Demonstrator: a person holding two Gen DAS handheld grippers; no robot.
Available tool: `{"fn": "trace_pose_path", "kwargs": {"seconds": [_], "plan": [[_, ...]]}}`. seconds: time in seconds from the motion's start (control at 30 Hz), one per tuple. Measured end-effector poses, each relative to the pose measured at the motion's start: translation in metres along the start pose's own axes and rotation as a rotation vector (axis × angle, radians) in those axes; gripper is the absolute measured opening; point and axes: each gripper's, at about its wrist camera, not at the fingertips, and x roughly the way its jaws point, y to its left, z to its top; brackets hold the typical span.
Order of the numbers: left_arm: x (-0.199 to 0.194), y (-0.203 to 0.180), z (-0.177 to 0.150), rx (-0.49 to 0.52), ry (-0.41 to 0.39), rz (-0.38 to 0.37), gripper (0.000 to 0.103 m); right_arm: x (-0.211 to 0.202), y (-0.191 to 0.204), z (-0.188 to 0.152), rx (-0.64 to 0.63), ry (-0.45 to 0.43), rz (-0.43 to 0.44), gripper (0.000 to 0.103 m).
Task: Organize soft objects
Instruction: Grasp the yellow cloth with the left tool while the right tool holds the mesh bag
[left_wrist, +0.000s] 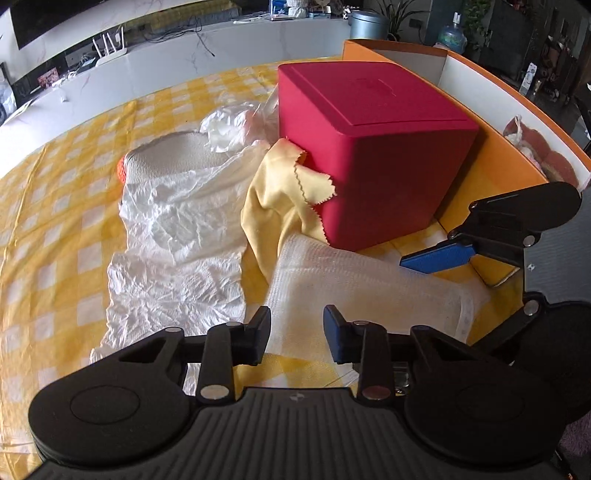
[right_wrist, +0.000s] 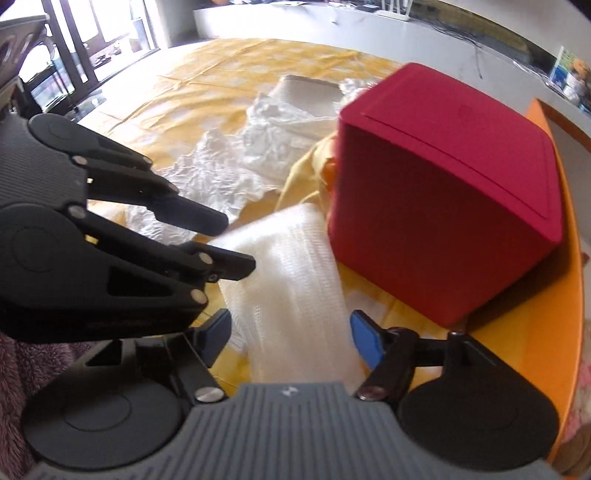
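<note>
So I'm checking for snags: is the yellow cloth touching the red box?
Touching. In the left wrist view the yellow cloth drapes against the red box, its zigzag edge lying on the box's near corner.

My left gripper (left_wrist: 296, 334) is matte black: a ribbed grey-black base plate with a small white emblem, two round disc housings, and jointed link arms pinned with silver screws. One of its fingers (left_wrist: 338, 338) carries a blue pad; the other looks black. My right gripper (right_wrist: 290, 338) has the same build, with a greyer ribbed plate, silver pivot screws and blue pads on both fingers (right_wrist: 365, 341).
</note>
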Motion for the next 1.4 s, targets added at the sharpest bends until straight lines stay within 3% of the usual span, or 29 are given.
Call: {"fn": "trace_pose_path", "kwargs": {"seconds": [0.1, 0.17, 0.27, 0.33, 0.4, 0.47, 0.53, 0.57, 0.63, 0.87, 1.1, 1.3, 1.4], "plan": [[0.004, 0.005, 0.003, -0.028, 0.022, -0.008, 0.03, 0.01, 0.006, 0.007, -0.052, -0.01, -0.003, 0.081], [0.004, 0.008, 0.004, -0.049, 0.021, -0.008, 0.03, 0.018, 0.008, 0.012, -0.069, -0.009, 0.005, 0.081], [-0.001, 0.011, 0.005, -0.069, -0.002, 0.002, 0.03, 0.025, 0.009, 0.015, -0.083, -0.002, 0.019, 0.072], [-0.004, 0.014, 0.005, -0.08, -0.013, 0.001, 0.03, 0.028, 0.01, 0.016, -0.08, 0.008, 0.018, 0.058], [-0.005, 0.016, 0.005, -0.084, -0.023, 0.0, 0.03, 0.028, 0.01, 0.015, -0.069, 0.0, 0.015, 0.054], [-0.007, 0.016, 0.006, -0.081, -0.036, 0.004, 0.031, 0.025, 0.009, 0.015, -0.061, -0.005, -0.003, 0.04], [-0.009, 0.016, 0.006, -0.079, -0.045, 0.003, 0.031, 0.023, 0.006, 0.012, -0.043, -0.002, -0.007, 0.008], [-0.009, 0.016, 0.006, -0.078, -0.048, 0.004, 0.033, 0.021, 0.004, 0.011, -0.026, 0.004, 0.003, 0.003], [-0.01, 0.016, 0.007, -0.076, -0.059, 0.008, 0.036, 0.017, 0.001, 0.01, 0.005, 0.012, 0.004, 0.0], [-0.01, 0.002, 0.019, 0.006, -0.148, 0.001, 0.068, -0.001, -0.017, 0.0, 0.128, 0.077, -0.113, 0.0], [0.005, -0.007, 0.043, 0.162, -0.176, 0.057, 0.068, 0.0, -0.015, 0.017, 0.122, 0.089, -0.099, 0.0], [0.025, -0.005, 0.05, 0.31, -0.145, 0.122, 0.064, 0.01, -0.013, 0.028, 0.088, 0.119, -0.085, 0.001], [0.029, -0.007, 0.053, 0.361, -0.16, 0.11, 0.064, 0.017, -0.01, 0.03, 0.089, 0.128, -0.079, 0.001]]}}
